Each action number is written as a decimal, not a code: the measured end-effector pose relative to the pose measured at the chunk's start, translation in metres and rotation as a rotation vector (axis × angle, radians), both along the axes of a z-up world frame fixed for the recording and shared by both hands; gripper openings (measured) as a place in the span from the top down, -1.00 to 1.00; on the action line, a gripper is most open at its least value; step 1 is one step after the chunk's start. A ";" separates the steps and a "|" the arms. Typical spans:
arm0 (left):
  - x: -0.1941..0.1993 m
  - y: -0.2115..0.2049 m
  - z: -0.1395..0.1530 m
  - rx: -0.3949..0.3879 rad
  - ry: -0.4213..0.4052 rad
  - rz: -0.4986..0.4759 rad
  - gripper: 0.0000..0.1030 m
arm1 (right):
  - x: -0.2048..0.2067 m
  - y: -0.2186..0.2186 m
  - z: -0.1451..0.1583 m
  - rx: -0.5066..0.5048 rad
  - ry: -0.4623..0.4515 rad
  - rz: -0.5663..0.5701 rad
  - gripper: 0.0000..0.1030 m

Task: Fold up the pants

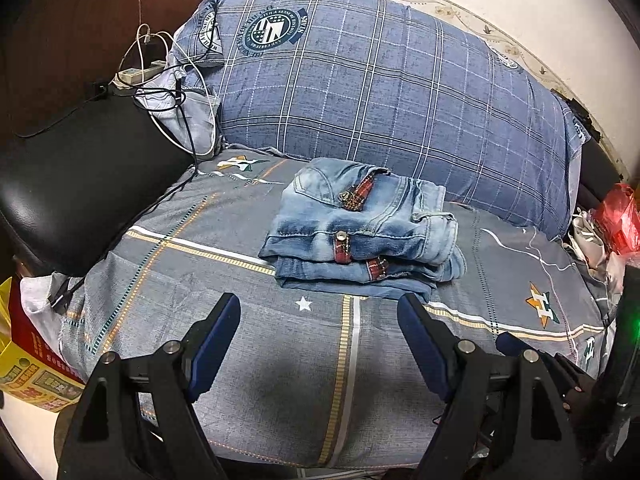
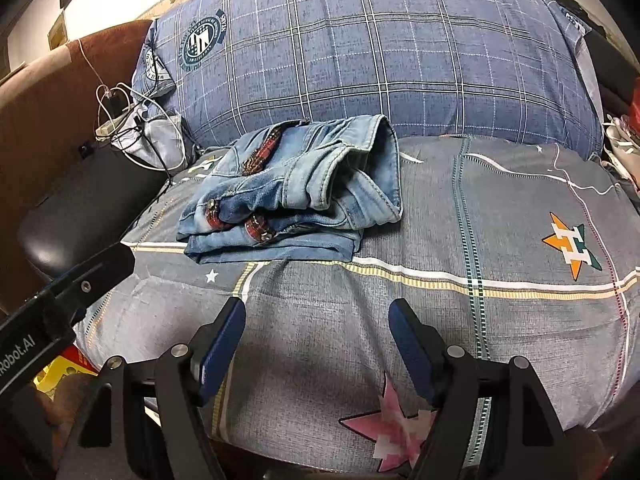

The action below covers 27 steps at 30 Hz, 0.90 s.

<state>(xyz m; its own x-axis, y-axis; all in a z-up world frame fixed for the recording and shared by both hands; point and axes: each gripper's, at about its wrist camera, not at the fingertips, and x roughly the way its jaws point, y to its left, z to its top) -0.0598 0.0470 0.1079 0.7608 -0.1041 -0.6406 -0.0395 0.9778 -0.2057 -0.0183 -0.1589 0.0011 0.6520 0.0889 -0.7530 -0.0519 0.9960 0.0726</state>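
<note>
The left gripper (image 1: 319, 309) is closest to the camera, with its two blue jaws spread wide apart and nothing between them. The right gripper (image 2: 317, 312) looks the same: jaws wide apart, holding nothing. Under both sets of jaws lies the gray bed cover (image 1: 280, 360) with stripes and stars on it. A little white star (image 1: 303, 303) sits on the cover just past the left jaws. Right behind that star are the pants (image 1: 362, 232), light blue jeans folded into a small thick stack with red plaid bits showing. From the right gripper, the pants (image 2: 296, 192) are ahead and a bit to the left of the jaws, not touching them. Behind the pants is a big blue checked pillow (image 1: 380, 80). Far off to the left of the jaws are a black cushion (image 1: 88, 176) and some tangled cords (image 1: 160, 68), maybe plugged into a power strip, but that part is hard to see.
</note>
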 end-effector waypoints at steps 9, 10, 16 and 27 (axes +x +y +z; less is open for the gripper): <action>0.002 -0.003 -0.003 -0.014 0.012 -0.012 -0.56 | 0.002 -0.002 -0.005 -0.002 0.014 -0.004 -0.55; 0.002 -0.003 -0.003 -0.015 0.010 -0.012 -0.56 | 0.003 -0.002 -0.005 -0.002 0.017 -0.005 -0.55; 0.003 -0.003 -0.004 -0.019 0.010 -0.015 -0.56 | 0.004 -0.002 -0.008 -0.001 0.025 -0.012 -0.55; 0.000 -0.004 0.001 0.011 -0.043 0.033 -0.56 | 0.009 -0.005 -0.013 0.000 0.043 -0.016 -0.56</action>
